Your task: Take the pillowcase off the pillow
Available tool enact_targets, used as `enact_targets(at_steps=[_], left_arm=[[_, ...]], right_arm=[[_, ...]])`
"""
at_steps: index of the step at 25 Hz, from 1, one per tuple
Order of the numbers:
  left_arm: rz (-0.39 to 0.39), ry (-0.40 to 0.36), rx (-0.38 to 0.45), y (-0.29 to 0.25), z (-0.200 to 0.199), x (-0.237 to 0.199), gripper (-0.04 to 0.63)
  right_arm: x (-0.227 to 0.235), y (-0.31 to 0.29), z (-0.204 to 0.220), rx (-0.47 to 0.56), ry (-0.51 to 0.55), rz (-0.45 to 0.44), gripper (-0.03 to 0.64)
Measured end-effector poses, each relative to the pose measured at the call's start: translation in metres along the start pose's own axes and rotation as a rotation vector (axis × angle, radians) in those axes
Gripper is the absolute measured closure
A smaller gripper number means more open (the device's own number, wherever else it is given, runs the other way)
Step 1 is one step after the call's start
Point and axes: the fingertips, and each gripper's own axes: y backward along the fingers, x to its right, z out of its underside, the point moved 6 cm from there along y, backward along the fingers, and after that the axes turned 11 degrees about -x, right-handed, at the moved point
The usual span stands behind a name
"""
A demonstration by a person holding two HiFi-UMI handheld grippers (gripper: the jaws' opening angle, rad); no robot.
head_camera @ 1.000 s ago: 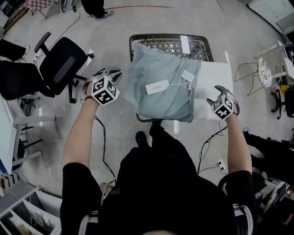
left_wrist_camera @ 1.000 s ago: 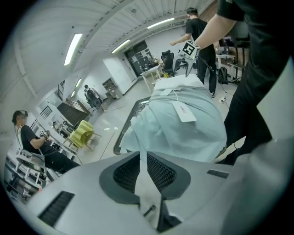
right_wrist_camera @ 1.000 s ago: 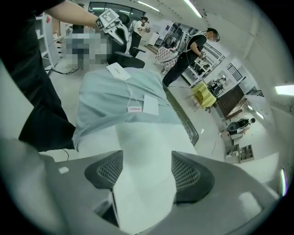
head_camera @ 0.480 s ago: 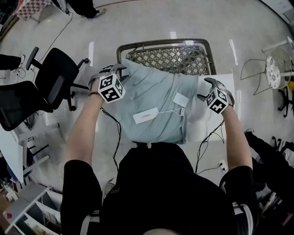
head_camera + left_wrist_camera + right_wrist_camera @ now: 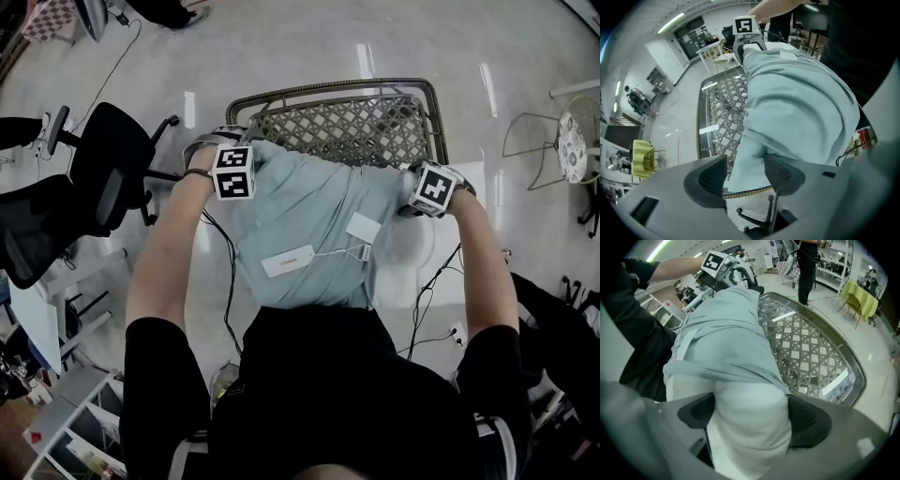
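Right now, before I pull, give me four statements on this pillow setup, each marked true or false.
1. The pillowcase is pale blue-grey. True.
2. The pillow has its bare white end between the right tongs. True; their jaws have just been opening.
3. The pillow lies on the floor. False: it rests on the lattice-top table.
4. The left tongs are shut. False: their jaws have just been opening, the pillowcase's corner between them.

Lattice-top table (image 5: 356, 122), black office chair (image 5: 108, 173), glossy floor (image 5: 281, 47)
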Motion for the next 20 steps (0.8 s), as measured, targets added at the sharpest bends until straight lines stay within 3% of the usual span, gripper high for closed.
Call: enact_targets(at_steps=[4,5,6,7,11,13,17,20], left_arm=[[0.062,-0.065,-0.068,-0.018,-0.003,-0.006,0.374],[0.076,-0.076,-0.083,-0.022,-0.003,-0.005,0.430],[0.087,-0.081,-0.092,-0.024,-0.003,-0.003,0.531],[0.092,-0.077,-0.097,-0.026,-0.002,-0.001,0.578],[0.070,-0.021,-0.170,-0.027,0.019,0.007,0.589],[0.065,0.008,-0.234,-0.026,0.045,0.014,0.589],[0.049,0.147,-0.268,-0.008,0.094,0.029,0.589],[0.013,0.172,-0.336,0.005,0.125,0.044,0.589]], right_arm=[[-0.005,-0.008,-0.001,0.013,0.014,-0.032,0.158],[-0.007,-0.008,0.000,0.024,0.015,-0.044,0.175],[-0.008,-0.009,0.001,0.034,0.013,-0.056,0.186],[-0.010,-0.009,0.002,0.041,0.010,-0.065,0.201],[-0.020,0.001,0.007,0.035,-0.021,-0.073,0.258],[-0.020,0.005,0.011,0.041,-0.017,-0.052,0.274],[-0.022,0.008,0.020,0.045,-0.021,-0.024,0.291],[-0.027,0.009,0.025,0.032,-0.052,-0.008,0.295]])
